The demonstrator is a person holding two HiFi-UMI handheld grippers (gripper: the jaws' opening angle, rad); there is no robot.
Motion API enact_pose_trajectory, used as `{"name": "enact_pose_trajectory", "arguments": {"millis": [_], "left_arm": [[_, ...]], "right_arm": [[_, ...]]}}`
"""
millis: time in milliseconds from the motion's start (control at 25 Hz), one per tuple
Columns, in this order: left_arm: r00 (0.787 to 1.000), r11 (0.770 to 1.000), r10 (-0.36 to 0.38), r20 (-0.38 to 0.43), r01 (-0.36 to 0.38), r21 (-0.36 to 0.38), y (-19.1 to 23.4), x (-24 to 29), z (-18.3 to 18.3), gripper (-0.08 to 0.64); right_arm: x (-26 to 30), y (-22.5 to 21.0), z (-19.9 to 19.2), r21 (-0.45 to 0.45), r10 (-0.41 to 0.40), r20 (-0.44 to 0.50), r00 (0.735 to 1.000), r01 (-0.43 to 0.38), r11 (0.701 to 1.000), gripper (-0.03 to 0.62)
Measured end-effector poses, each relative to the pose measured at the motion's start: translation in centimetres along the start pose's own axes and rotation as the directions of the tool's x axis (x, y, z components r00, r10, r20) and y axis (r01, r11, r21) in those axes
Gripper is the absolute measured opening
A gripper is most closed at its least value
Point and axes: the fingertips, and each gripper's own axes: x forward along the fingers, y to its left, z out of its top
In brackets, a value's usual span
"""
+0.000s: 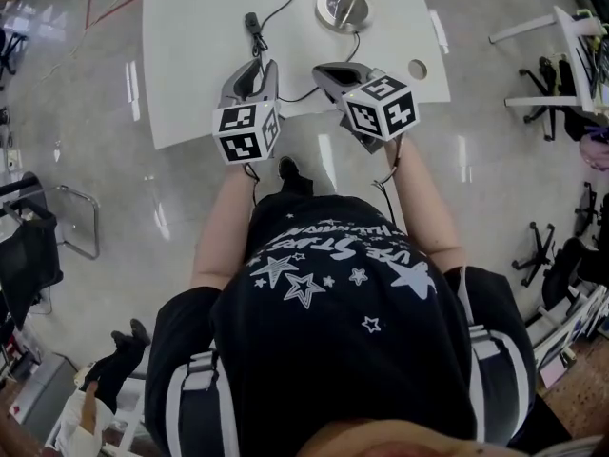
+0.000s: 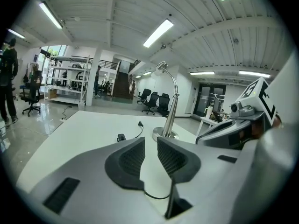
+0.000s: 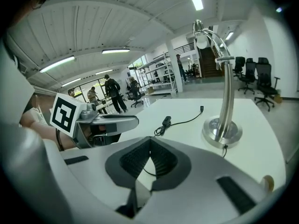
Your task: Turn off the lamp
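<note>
A: How far along are we with the lamp?

B: Hardly begun, we'd judge. The broad white table point(image 1: 190, 65) is smooth and matte with rounded corners, and both our tools hang over its near edge, touching nothing. The lamp point(image 1: 341, 6) stands at the far side, well apart from them. It has 1 round, polished metal foot and a slim chrome stem that arches over to a small head. We cannot tell for certain whether that head is lit.

A: And the 2 grippers?

B: The left gripper point(image 1: 259, 69) has its jaws a narrow gap apart, and its dark ribbed pads point(image 2: 131, 160) hold nothing; we see only table between them. The right gripper point(image 1: 325, 72) has its pads point(image 3: 138, 160) met at the tips, closed and empty. Both are grey moulded plastic, and each carries 1 marker cube.

A: What is left, then?

B: All of it. A thin black cord point(image 1: 281, 8) runs limp from the foot across the table to a small, blocky inline switch point(image 1: 253, 22), just ahead of the left gripper. We reckon that is what we must reach and press — neither tool has touched it yet
</note>
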Motion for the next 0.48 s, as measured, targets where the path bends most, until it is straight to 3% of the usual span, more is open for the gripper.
{"name": "enact_pose_trajectory", "arguments": {"millis": [480], "left_arm": [[0.996, 0.998, 0.048, 0.069, -0.051, 0.042, -6.4, -7.3, 0.5, 0.015]], "right_arm": [[-7.0, 3.4, -2.4, -0.014, 0.04, 0.092, 0.995, -0.039, 0.999, 0.006]]}}
